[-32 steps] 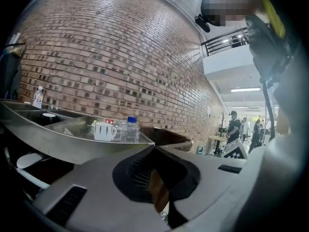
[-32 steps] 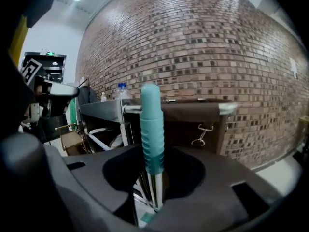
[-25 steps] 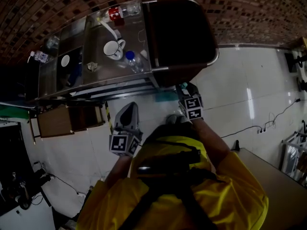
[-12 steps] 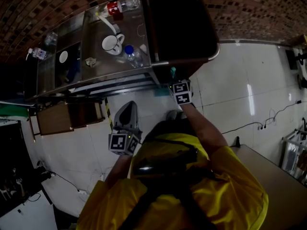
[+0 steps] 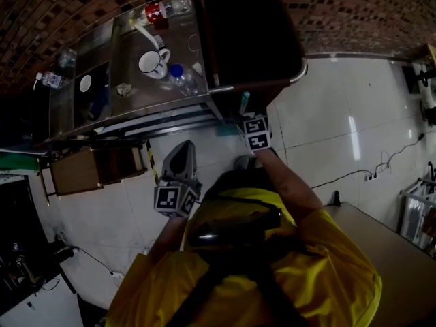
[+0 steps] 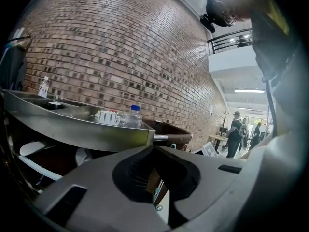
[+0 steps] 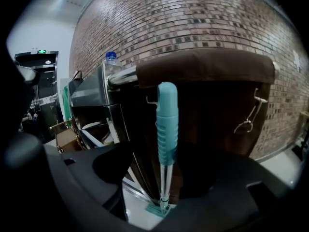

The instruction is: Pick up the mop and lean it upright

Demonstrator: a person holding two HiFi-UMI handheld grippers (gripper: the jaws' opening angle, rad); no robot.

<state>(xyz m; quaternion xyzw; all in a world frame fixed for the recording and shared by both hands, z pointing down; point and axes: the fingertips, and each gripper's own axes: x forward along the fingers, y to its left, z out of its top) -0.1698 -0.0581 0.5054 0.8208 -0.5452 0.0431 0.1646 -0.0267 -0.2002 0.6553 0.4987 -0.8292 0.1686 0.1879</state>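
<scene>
The mop stands upright, its teal grip (image 7: 167,124) leaning on the dark brown bin (image 7: 212,66) and its teal head (image 7: 159,209) flat on the floor. In the head view the grip (image 5: 244,102) shows just beyond my right gripper (image 5: 247,116). The right gripper (image 7: 169,182) is opening: its jaws stand wide on either side of the shaft and do not press on it. My left gripper (image 5: 181,157) hangs lower left, away from the mop, pointed at the steel counter. In its own view the left gripper (image 6: 155,180) is shut with nothing held.
The steel counter (image 5: 129,107) carries a white mug (image 5: 151,63), a water bottle (image 5: 180,78) and a red can (image 5: 158,12). A cardboard box (image 5: 78,172) sits under it. Cables (image 5: 354,176) cross the white floor, and a table corner (image 5: 381,230) is at right. People stand far off (image 6: 237,129).
My right gripper has moved forward and left to the bin with the mop, bringing the handle upright against it. The left gripper has barely shifted.
</scene>
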